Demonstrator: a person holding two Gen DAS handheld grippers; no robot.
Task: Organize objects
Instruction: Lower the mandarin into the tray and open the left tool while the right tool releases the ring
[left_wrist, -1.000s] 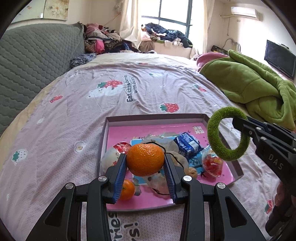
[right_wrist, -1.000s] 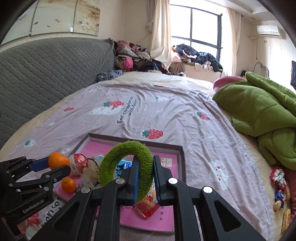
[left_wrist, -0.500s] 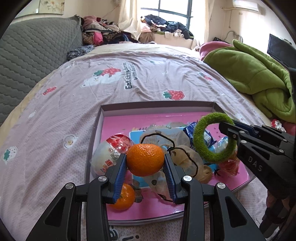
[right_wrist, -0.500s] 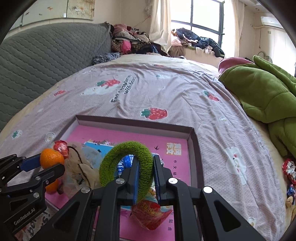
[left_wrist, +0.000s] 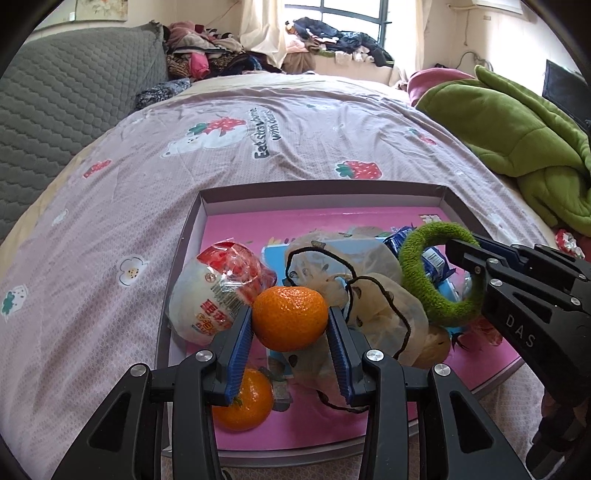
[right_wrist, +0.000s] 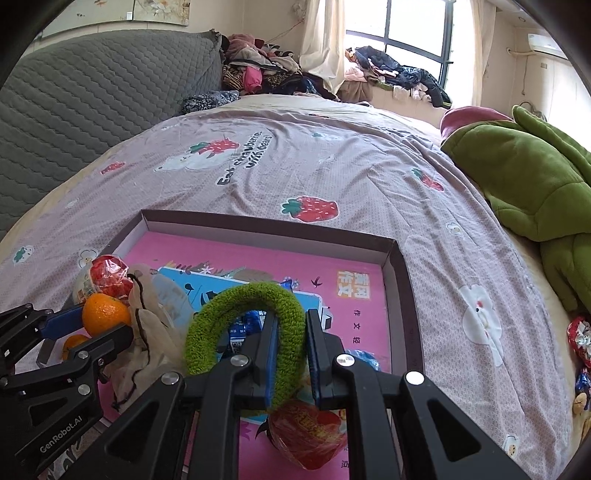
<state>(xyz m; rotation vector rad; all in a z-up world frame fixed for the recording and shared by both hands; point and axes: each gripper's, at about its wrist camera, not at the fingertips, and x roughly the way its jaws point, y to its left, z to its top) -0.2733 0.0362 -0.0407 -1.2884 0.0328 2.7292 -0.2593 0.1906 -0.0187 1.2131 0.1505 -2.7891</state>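
Orange mandarin (left_wrist: 290, 318) sits pinched in the left tongs (left_wrist: 290, 332) above the pink-floored box tray (left_wrist: 321, 192) on the bed; the right tongs (right_wrist: 289, 354) pinch a green fuzzy hair tie (right_wrist: 245, 326). Both seem mid-delivery; next, lower into bare tray space and release.

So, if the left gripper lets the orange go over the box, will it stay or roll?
The orange looks round and smooth, so it probably rolls. The crumpled bag and the box wall would likely stop it soon.
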